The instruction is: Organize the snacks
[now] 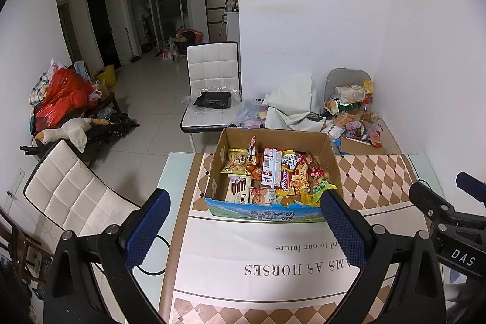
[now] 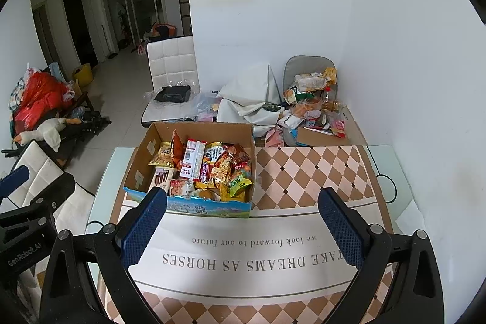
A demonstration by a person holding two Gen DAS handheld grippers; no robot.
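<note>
both jaws gape wide, seemingly touching nothing.

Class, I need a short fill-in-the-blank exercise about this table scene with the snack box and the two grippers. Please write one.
1. The snacks sit inside a ____ box.
2. Both the left gripper and the right gripper are ____.
3. The box stands on the ____.

Missing words: cardboard; open; table.
</note>
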